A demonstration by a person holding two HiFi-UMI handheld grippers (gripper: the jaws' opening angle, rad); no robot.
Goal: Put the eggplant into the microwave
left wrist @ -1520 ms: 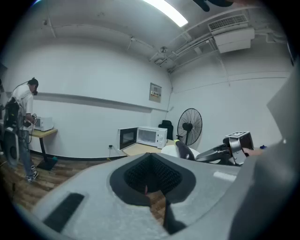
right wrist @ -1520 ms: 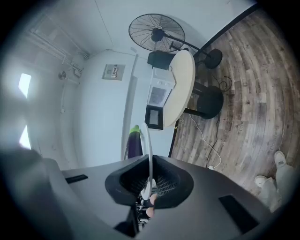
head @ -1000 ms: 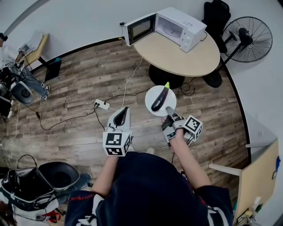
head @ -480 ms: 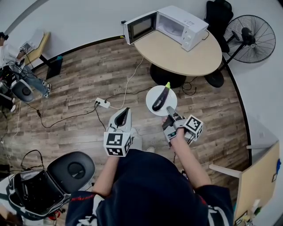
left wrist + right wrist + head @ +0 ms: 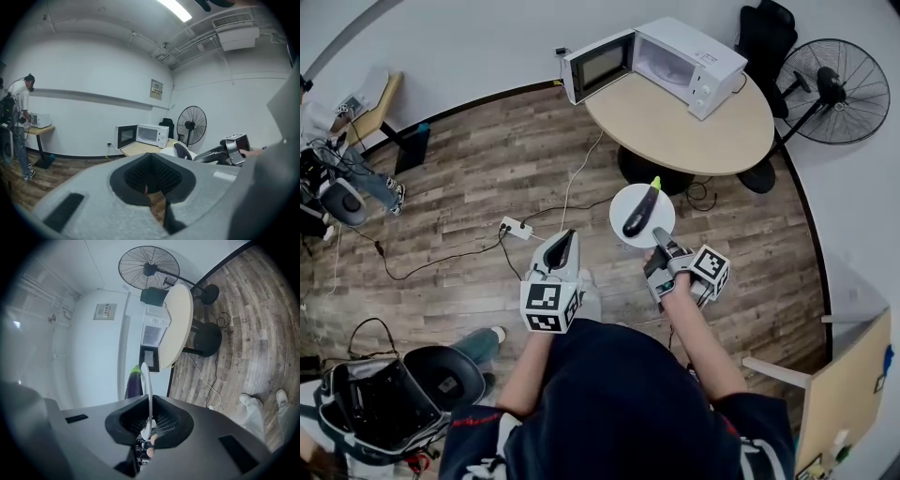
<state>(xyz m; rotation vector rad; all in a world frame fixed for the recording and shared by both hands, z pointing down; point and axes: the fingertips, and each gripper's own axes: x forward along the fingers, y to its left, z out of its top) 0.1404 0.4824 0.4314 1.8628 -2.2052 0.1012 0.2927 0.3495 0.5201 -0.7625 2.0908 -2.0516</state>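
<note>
The round beige surface (image 5: 686,127) has drawn slightly nearer than a second ago, and the black office chair (image 5: 441,373) has shifted. The right gripper (image 5: 657,240) has its jaws pinched on the near rim of the white round plate (image 5: 662,219); the dark purple eggplant (image 5: 638,212) lies across its middle. The left gripper (image 5: 566,236) has its jaws together, empty. The white microwave (image 5: 680,58) stands door-open at the surface's far edge.

I count one eggplant (image 5: 639,210), one white plate (image 5: 664,217), one microwave (image 5: 675,61) and one round desk (image 5: 694,122). There is one standing fan (image 5: 839,80), one black chair (image 5: 766,33) and one power strip (image 5: 517,224). I carry two grippers, left (image 5: 568,236) and right (image 5: 658,242). One other person (image 5: 19,123) stands far left.
</note>
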